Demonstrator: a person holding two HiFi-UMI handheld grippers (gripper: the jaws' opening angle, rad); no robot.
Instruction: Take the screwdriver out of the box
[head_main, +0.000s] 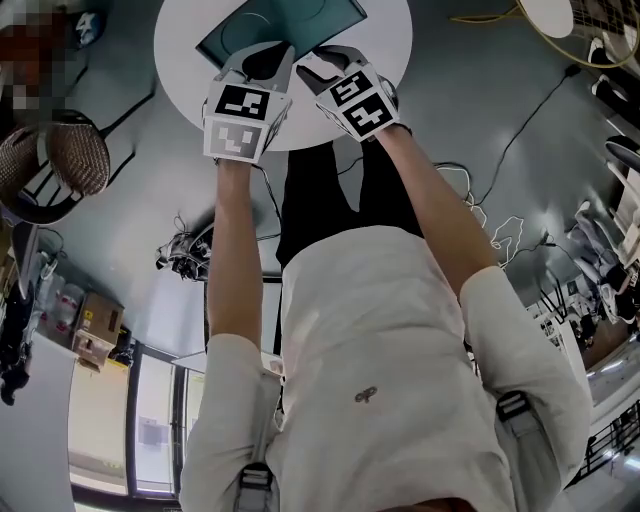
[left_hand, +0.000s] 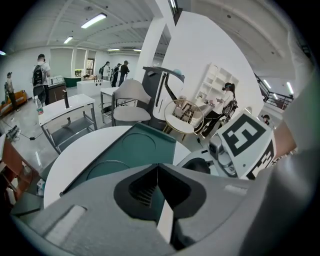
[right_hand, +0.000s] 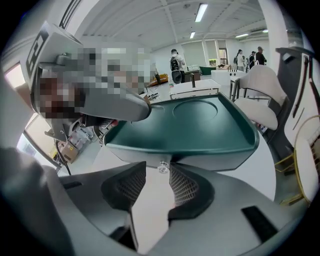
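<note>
A dark green box lies shut on the round white table, its lid embossed with circles. No screwdriver shows. Both grippers sit at the box's near edge, side by side. My left gripper points down at the lid; its fingertips meet with nothing between them. My right gripper faces the box's front wall. Its jaws stand apart, and a small clear clasp on the box's front sits between the tips, close to the right pad.
A wicker basket and loose cables lie on the floor left of the table. Cardboard boxes stand further left. Chairs and a small round table stand beyond the table; people walk far off.
</note>
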